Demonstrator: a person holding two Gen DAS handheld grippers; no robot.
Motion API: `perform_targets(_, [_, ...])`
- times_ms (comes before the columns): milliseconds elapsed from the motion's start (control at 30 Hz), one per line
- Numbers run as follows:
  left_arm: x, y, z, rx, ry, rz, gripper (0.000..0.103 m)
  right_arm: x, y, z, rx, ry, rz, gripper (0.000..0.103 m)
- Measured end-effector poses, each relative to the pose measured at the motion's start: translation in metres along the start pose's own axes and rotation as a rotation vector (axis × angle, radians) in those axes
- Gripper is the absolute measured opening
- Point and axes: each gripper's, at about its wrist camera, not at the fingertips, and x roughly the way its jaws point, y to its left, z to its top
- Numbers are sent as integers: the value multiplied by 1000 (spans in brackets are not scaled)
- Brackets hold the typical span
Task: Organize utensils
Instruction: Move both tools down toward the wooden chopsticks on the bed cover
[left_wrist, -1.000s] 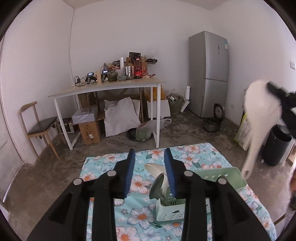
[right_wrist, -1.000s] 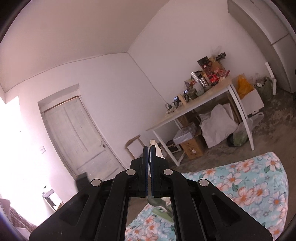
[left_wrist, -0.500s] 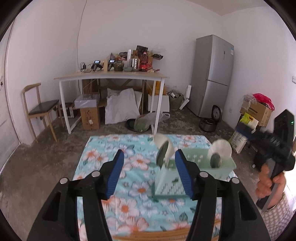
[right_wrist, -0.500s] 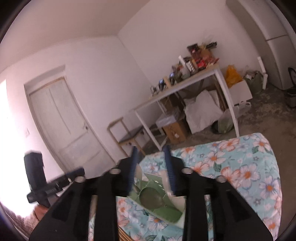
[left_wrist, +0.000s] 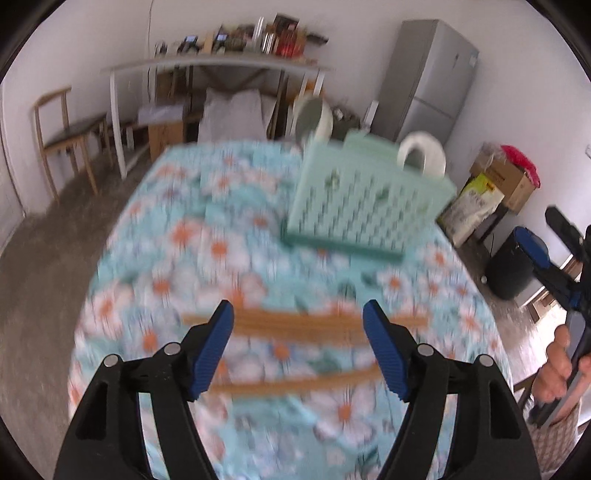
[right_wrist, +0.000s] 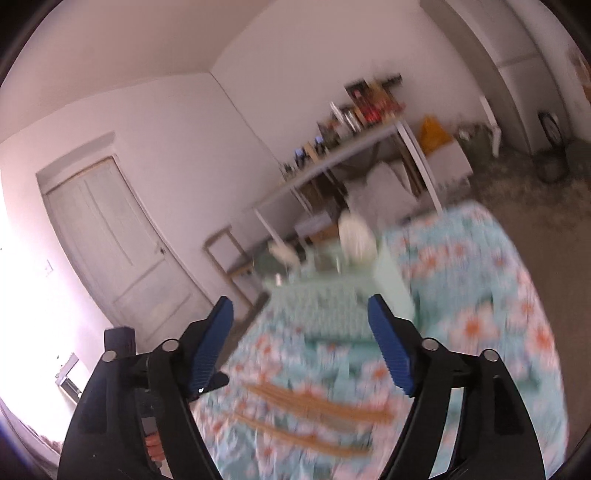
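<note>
Above the chopsticks (left_wrist: 295, 325) on the counter (left_wrist: 166, 258), both tongs (left_wrist: 297, 325) (right_wrist: 299, 321) had just opened wide, empty, spoons (left_wrist: 421, 153) already binned (left_wrist: 369, 199).

Cloth (left_wrist: 177, 280) before my left gripper (left_wrist: 297, 347) lies bare up to the chopsticks (left_wrist: 295, 325). The basket (left_wrist: 365, 206) with upright spoons (left_wrist: 423, 155) blocks the far right side.

Open tool (right_wrist: 299, 317) above chopsticks (right_wrist: 317, 402)
</note>
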Motion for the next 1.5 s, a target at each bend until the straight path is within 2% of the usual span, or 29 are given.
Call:
perform_targets(167, [10,-3,-38,-36,85,2,73,10,-1,-41,47,144,-26,79])
perform_targets(433, [24,5,-67,-152,168,-34,75,18,4,-79,93,276,-49,82])
perform_targets(500, [24,10,-69,-191,167,-36,76,17,4,-85,103,288,-57,83])
perform_targets(700, [30,14,-74,-223,174,-55,82,18,-2,-92,131,310,-75,85])
perform_targets(933, [34,16,-73,-253,160,-105,97,28,-11,-102,157,366,-103,87])
perform_targets(1067, [33,16,-75,-261,137,-118,97,38,-18,-112,173,408,-122,88])
perform_targets(1200, [31,23,-77,-322,107,-150,97,41,-16,-115,154,405,-109,95])
perform_targets(1500, [32,31,-75,-373,116,-198,97,43,-13,-117,136,387,-128,95])
